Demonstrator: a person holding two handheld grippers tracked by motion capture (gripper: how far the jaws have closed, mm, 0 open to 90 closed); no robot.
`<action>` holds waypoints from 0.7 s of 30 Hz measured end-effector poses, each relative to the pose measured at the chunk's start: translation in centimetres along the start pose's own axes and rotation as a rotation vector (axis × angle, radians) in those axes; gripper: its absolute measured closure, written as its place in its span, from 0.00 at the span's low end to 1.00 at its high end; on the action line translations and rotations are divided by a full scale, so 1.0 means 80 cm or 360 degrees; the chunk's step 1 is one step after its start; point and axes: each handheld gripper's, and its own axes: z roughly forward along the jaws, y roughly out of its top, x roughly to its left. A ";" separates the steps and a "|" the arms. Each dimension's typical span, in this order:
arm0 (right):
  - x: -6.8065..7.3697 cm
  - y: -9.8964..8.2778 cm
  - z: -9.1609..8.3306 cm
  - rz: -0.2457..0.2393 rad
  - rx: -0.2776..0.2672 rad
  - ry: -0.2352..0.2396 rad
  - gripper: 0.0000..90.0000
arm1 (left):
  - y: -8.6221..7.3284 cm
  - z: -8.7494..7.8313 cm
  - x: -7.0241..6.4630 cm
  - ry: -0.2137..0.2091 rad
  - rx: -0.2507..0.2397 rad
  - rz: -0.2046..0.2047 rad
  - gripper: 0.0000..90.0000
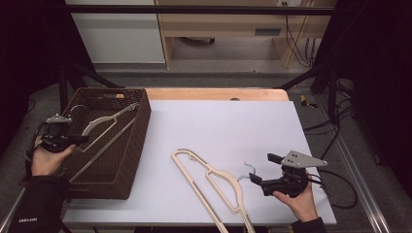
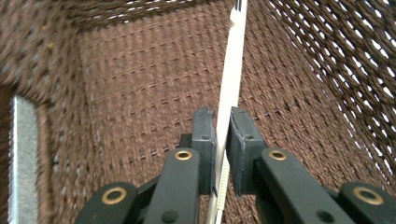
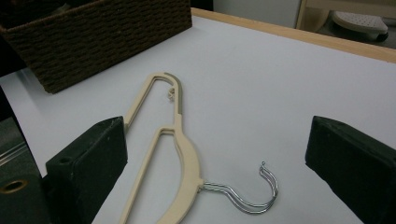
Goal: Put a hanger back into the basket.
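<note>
White tabletop (image 1: 228,131) bears a brown wicker basket (image 1: 136,141) at its left edge. Inside the basket, the left gripper (image 2: 221,126) pinches a cream hanger (image 2: 232,70). Right gripper (image 3: 219,154), jaws spread wide and holding nothing, hovers above a second hanger (image 3: 184,158) on the table.

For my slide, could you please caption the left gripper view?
Left tongs hold a cream hanger by its thin edge inside the brown woven basket.
</note>
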 end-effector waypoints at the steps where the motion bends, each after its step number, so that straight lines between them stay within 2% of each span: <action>1: 0.000 0.000 0.001 -0.0002 0.0002 -0.0003 0.07 | -0.001 -0.002 0.003 0.0016 0.0018 0.0002 0.86; 2: 0.001 0.000 0.001 0.0002 0.0002 -0.0009 0.07 | -0.003 -0.004 0.006 0.0030 0.0042 0.0006 0.84; 3: 0.001 0.000 0.002 0.0000 0.0005 -0.0011 0.07 | -0.004 -0.006 0.007 0.0051 0.0043 -0.0015 0.82; 6: 0.001 -0.001 0.002 0.0004 0.0009 -0.0016 0.07 | -0.010 -0.016 0.011 0.0108 0.0007 -0.0057 0.73; 8: 0.001 0.000 0.001 0.0009 0.0013 -0.0020 0.07 | -0.014 -0.024 0.012 0.0092 -0.0031 -0.0075 0.75; 12: 0.001 0.000 0.001 0.0022 0.0014 -0.0024 0.07 | -0.021 -0.042 0.009 0.0127 -0.0108 -0.0086 0.69; 14: 0.001 0.000 0.001 0.0025 0.0015 -0.0027 0.07 | -0.022 -0.051 0.004 0.0107 -0.0178 -0.0103 0.67; 15: 0.001 0.000 0.001 0.0025 0.0015 -0.0027 0.07 | -0.022 -0.051 0.004 0.0107 -0.0178 -0.0103 0.65; 18: 0.001 0.000 -0.001 0.0032 0.0009 -0.0031 0.07 | -0.021 -0.062 -0.013 0.0043 -0.0315 -0.0101 0.60; 19: 0.001 0.000 -0.004 0.0039 0.0010 -0.0029 0.06 | -0.019 -0.067 -0.022 0.0013 -0.0358 -0.0084 0.55; 21: 0.001 0.000 -0.004 0.0034 0.0012 -0.0039 0.06 | -0.017 -0.072 -0.039 -0.0030 -0.0433 -0.0051 0.51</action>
